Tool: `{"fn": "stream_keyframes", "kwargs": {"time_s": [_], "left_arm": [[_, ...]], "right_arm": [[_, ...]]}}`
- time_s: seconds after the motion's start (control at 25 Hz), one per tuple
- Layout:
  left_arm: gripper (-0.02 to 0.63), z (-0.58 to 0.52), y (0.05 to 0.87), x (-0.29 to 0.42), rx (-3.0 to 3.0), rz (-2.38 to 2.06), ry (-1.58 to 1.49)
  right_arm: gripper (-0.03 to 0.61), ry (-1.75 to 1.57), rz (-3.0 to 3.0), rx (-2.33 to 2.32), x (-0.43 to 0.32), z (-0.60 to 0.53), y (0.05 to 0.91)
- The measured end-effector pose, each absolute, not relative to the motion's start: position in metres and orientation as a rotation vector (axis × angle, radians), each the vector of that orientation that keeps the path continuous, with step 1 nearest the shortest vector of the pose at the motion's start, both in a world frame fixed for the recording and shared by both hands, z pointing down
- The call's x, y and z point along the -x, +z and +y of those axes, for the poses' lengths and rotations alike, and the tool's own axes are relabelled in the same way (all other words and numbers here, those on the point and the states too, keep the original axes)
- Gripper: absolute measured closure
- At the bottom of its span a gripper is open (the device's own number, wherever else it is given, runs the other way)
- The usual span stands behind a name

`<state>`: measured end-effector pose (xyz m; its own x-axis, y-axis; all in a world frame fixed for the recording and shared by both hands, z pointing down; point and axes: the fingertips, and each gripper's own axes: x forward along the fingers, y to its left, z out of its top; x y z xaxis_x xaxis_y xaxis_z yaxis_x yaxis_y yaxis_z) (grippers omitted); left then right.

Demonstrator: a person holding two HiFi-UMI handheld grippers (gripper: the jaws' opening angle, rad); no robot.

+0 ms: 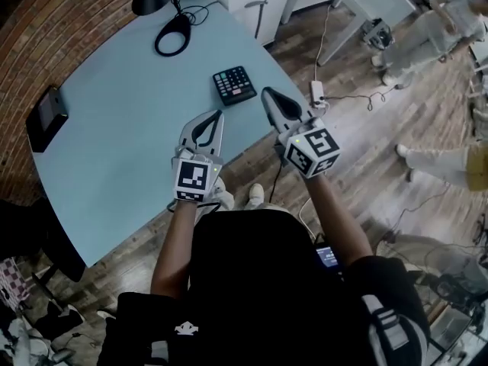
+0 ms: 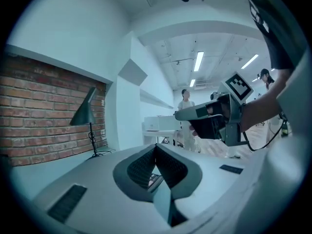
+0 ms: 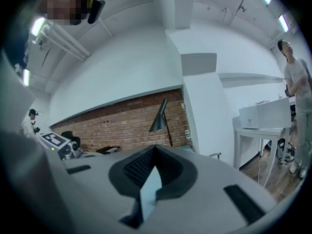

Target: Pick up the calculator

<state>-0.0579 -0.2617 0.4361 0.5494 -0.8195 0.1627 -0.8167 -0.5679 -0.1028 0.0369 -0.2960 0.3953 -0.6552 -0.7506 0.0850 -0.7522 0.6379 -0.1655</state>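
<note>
Approach to the calculator, both grippers closed and empty

The flat black rectangular calculator with grey keys (image 1: 233,85) lies on the pale blue round-cornered table (image 1: 114,128), close to the edge nearest the person and toward that edge's right-hand corner. The left gripper (image 1: 219,115) points at the calculator from just short of its near side, not touching, with its jaws pressed together on nothing; a sliver of keys (image 2: 153,179) shows beneath their tips. The right gripper (image 1: 266,93) hangs over that table edge, just beside the calculator's right side, its jaws likewise together and holding nothing. As I judge it, whichever gripper takes the calculator must open first, come in low, and straddle the calculator's thin sides squarely, since it lies flat and could slide.
</note>
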Motion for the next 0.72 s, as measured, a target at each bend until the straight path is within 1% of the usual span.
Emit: {"fn": "stream_keyframes", "kwargs": {"time_s": [0.36, 0.52, 0.6, 0.72], "left_arm": [[0.609, -0.283, 0.481, 0.048, 2.872, 1.185, -0.504], [0.606, -0.298, 0.506, 0.041, 2.825, 1.039, -0.596], [0.588, -0.308, 0.514, 0.037, 2.831, 1.004, -0.629], [0.586, -0.315, 0.529, 0.031, 2.837, 0.948, -0.687]], "right_arm": [[0.575, 0.327, -2.713, -1.502, -0.05, -0.303, 0.407], [0.575, 0.347, -2.671, -1.558, -0.057, -0.305, 0.414], [0.577, 0.359, -2.646, -1.58, -0.062, -0.306, 0.42], [0.575, 0.388, -2.601, -1.618, -0.071, -0.302, 0.43]]}}
